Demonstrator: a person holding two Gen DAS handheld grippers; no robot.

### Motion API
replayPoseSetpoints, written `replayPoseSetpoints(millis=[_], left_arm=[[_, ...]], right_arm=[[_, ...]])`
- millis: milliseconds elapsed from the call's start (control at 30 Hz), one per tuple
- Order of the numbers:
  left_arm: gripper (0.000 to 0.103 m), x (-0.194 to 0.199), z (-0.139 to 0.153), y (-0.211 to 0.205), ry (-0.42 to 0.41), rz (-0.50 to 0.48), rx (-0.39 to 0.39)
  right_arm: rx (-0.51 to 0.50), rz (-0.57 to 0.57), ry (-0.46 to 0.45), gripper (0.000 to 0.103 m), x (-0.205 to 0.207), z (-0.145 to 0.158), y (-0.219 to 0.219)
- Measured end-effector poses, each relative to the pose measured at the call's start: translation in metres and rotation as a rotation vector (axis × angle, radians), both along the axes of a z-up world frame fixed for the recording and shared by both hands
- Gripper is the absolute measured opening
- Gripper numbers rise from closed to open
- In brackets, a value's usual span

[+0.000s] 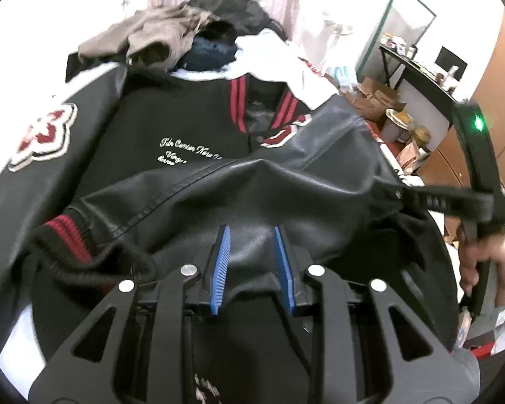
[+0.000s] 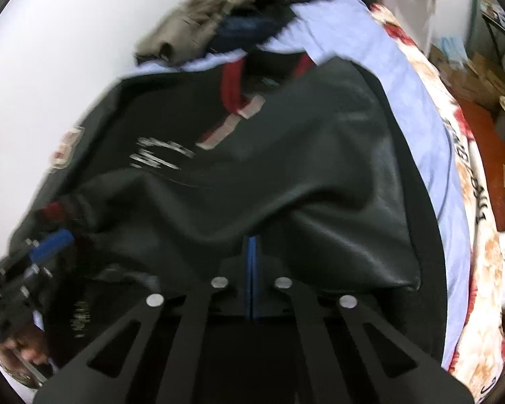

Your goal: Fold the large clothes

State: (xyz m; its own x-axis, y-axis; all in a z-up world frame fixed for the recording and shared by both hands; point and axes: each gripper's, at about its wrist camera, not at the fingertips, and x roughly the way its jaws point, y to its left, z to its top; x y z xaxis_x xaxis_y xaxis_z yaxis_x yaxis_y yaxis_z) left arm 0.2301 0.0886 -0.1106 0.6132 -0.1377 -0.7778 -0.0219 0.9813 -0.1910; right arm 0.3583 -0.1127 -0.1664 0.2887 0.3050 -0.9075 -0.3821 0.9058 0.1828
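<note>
black varsity jacket [image 1: 192,124] spread on a bed [image 2: 431,134], collar toward the far clothes pile [image 1: 171,33], hem toward the cameras, long axis near to far. lower hem hidden under the gripper bodies; white chest script blurred, only partly legible. leather-look sleeve [image 1: 252,188] folded across the front, red-striped cuff [image 1: 67,232] at left. left gripper [image 1: 252,235] pinching a raised fold of sleeve between blue pads, jaws partly apart. right gripper [image 2: 252,245] pressed together at the sleeve's edge; fabric between the pads hard to make out.
</note>
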Motion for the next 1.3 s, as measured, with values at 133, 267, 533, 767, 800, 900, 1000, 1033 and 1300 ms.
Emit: replayPoseSetpoints(millis=[133,267,533,767,800,900,1000,1033,1300], left_arm=[[0.026,0.008,-0.025,0.026,0.051,0.045,-0.008],[0.022,0.006,-0.042,0.053,0.107,0.104,-0.037],[0.004,0.006,-0.077,0.071,0.189,0.135,-0.053],[0.004,0.002,-0.080,0.070,0.192,0.141,-0.030],[0.004,0.003,-0.080,0.070,0.194,0.144,-0.030],[0.004,0.005,-0.080,0.069,0.201,0.150,-0.022],[0.004,0.008,-0.082,0.067,0.203,0.150,-0.014],[0.004,0.007,-0.082,0.067,0.201,0.146,-0.012],[0.004,0.006,-0.090,0.076,0.207,0.133,-0.059]], right_arm=[[-0.035,-0.083,0.028,0.000,0.024,-0.035,-0.019],[-0.072,-0.162,0.025,0.000,0.051,-0.058,-0.033],[-0.036,-0.180,0.131,0.000,0.086,-0.078,-0.040],[0.127,-0.059,-0.009,0.000,0.064,0.007,-0.029],[0.108,-0.080,-0.039,0.000,0.074,0.013,-0.028],[0.028,-0.164,-0.064,0.000,0.117,0.003,-0.028],[-0.057,-0.223,-0.051,0.000,0.158,-0.020,-0.030],[-0.092,-0.230,-0.027,0.000,0.173,-0.034,-0.029],[-0.219,-0.168,0.102,0.000,0.203,-0.101,-0.023]])
